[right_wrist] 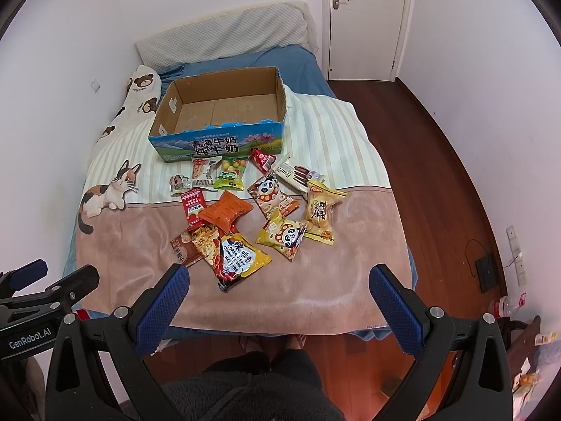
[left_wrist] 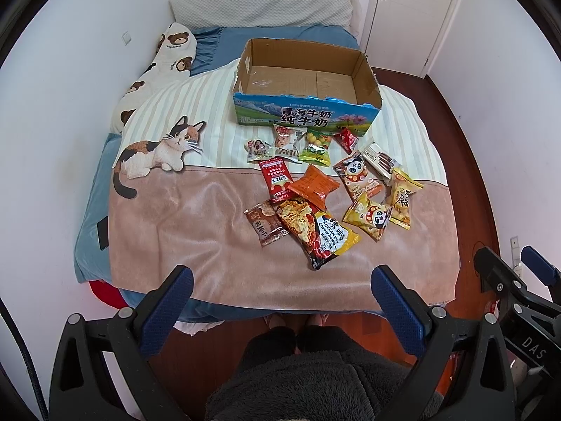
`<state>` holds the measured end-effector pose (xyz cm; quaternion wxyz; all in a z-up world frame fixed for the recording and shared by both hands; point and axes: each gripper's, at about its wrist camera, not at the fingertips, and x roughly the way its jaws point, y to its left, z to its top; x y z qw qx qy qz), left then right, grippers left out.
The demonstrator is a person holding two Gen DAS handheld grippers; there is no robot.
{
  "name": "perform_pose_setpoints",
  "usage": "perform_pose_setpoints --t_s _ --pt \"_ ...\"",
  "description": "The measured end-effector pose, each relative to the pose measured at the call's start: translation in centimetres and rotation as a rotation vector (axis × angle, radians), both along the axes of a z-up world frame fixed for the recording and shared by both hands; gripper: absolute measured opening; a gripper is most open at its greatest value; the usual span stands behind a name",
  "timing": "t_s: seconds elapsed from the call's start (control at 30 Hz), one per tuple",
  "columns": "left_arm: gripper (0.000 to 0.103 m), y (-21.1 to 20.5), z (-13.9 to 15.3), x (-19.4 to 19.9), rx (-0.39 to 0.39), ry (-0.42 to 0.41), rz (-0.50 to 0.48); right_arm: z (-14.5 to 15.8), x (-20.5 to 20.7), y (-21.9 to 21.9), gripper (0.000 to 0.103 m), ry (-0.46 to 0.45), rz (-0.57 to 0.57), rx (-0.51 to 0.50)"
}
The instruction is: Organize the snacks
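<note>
Cardboard box [left_wrist: 366, 80] empty; twelve snack packets [left_wrist: 313, 189] outside.

Readable print around the cardboard box [left_wrist: 366, 80]

On the box's blue front we read "青海牛奶 纯牛奶". Well in front of the box, nearest us, the noodle packet [left_wrist: 315, 233] says "KOREAN" and "Cheese". Just in front of the box's right corner, the white wafer pack [left_wrist: 377, 158] reads "Franzzi". Far from the box, at our frame edges, we read "DAS" on the right gripper [left_wrist: 508, 273] body and "GenRobot.AI" on the left gripper [right_wrist: 52, 280] body.
</note>
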<state>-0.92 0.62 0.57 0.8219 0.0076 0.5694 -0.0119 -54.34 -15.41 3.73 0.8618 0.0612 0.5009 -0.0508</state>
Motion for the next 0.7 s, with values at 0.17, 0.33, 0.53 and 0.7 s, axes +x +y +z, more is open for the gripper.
perform_pose_setpoints --t_s 0.17,0.33,0.53,0.7 --pt "0.103 -0.04 -0.03 0.0 0.001 -0.002 -0.001 0.02 -0.03 0.0 0.103 -0.001 0.0 0.001" --pt "0.103 0.21 0.28 -0.15 0.001 -0.003 -0.001 0.02 -0.05 -0.02 0.103 0.0 0.001 0.001" --pt "0.103 0.21 0.29 -0.21 0.002 -0.005 -0.002 0.02 -0.37 0.3 0.103 -0.001 0.001 0.001" --pt "0.103 0.3 0.41 -0.29 -0.001 -0.006 -0.001 -0.07 -0.57 0.52 0.103 -0.001 0.003 -0.001"
